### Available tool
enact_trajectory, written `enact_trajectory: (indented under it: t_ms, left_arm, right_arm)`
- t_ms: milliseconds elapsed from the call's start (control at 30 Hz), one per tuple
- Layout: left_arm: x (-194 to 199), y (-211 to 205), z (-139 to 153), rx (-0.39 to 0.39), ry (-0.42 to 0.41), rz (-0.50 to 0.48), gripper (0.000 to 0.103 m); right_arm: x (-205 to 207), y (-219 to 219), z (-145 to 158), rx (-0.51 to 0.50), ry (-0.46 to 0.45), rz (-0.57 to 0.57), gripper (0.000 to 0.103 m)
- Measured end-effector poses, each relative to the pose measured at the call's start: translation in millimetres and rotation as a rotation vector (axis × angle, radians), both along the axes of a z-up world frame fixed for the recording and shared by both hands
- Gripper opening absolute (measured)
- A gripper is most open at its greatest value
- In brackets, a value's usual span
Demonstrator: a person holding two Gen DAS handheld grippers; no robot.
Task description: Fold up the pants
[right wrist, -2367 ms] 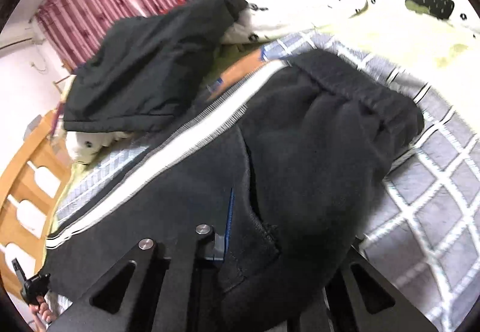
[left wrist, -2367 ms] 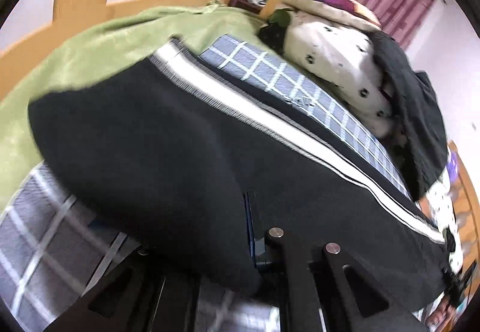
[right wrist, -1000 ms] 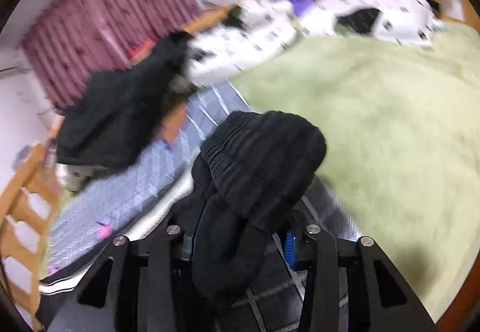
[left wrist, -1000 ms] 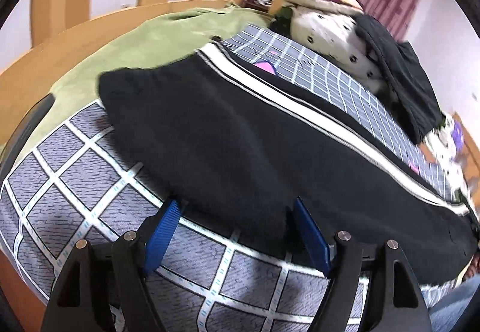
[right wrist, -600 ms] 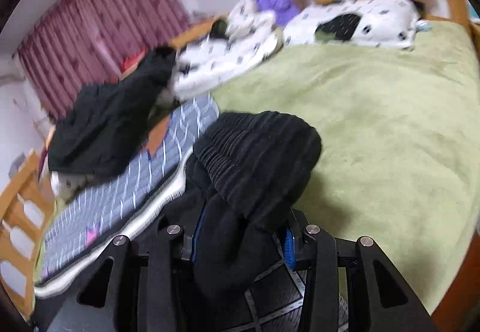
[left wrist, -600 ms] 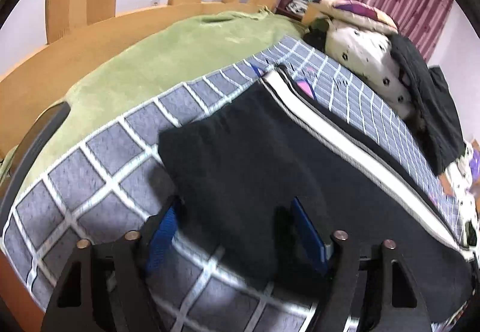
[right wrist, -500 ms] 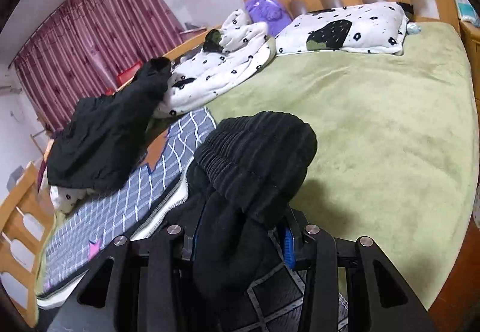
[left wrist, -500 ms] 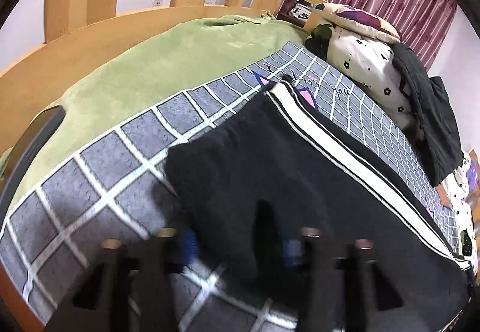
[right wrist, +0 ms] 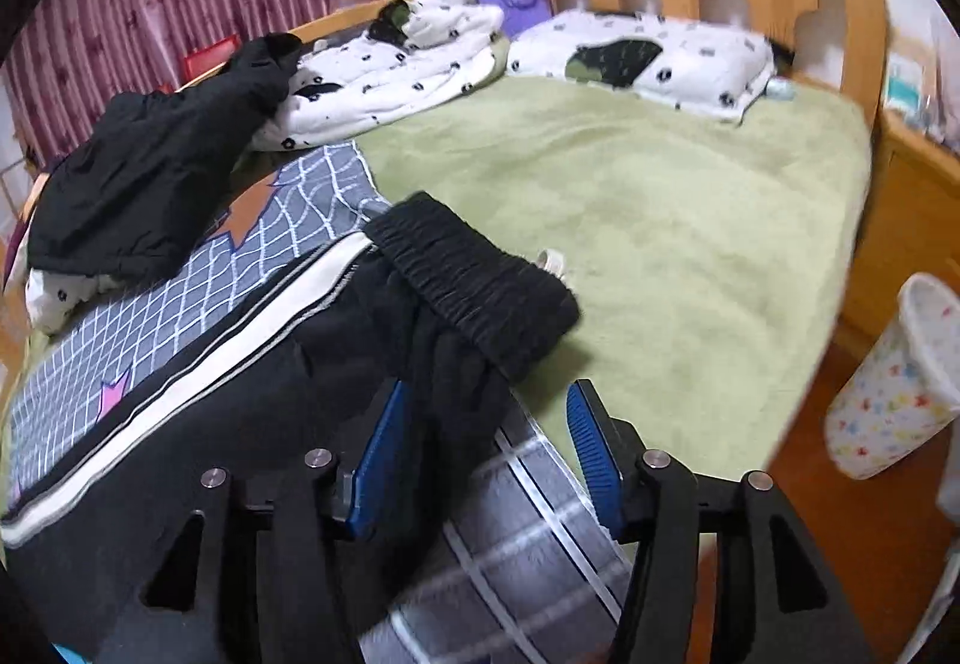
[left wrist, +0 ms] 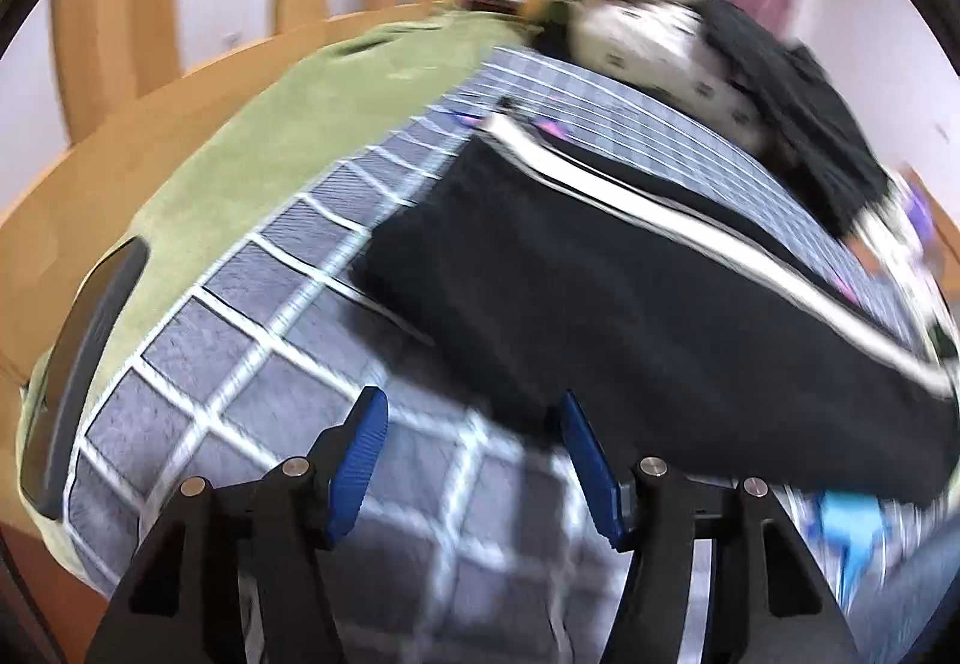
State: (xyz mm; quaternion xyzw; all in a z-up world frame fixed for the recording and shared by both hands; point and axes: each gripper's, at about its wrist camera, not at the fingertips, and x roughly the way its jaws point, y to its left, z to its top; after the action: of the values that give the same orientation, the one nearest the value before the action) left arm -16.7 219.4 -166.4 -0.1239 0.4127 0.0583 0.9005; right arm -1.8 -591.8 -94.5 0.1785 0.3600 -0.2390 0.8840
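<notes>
Black pants [left wrist: 600, 292]: one | left gripper [left wrist: 474, 445], right gripper [right wrist: 486, 448]: jaws opening, gripping nothing

Soft, even indoor light fills both views, with no glare and only faint shadows. The left view is smeared by motion blur; the right is sharper, blurring toward its right edge. Fisheye curvature bends everything, and black vignettes fill the corners.

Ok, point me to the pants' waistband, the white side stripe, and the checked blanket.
waistband [right wrist: 480, 274], right wrist view, on the ribbed elastic band.
white side stripe [left wrist: 678, 220], left wrist view, mid-length of the stripe.
checked blanket [left wrist: 258, 328], left wrist view, bare grey square beside the pants.
</notes>
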Motion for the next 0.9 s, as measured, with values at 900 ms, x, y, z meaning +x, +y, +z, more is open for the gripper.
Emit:
enact_trajectory:
  t_ms: [900]
  left_arm:
    - [202,6,35,0.105,0.075,0.031,0.057]
  right_arm:
    - [209,288,-16,-0.093,0.068,0.859,0.061]
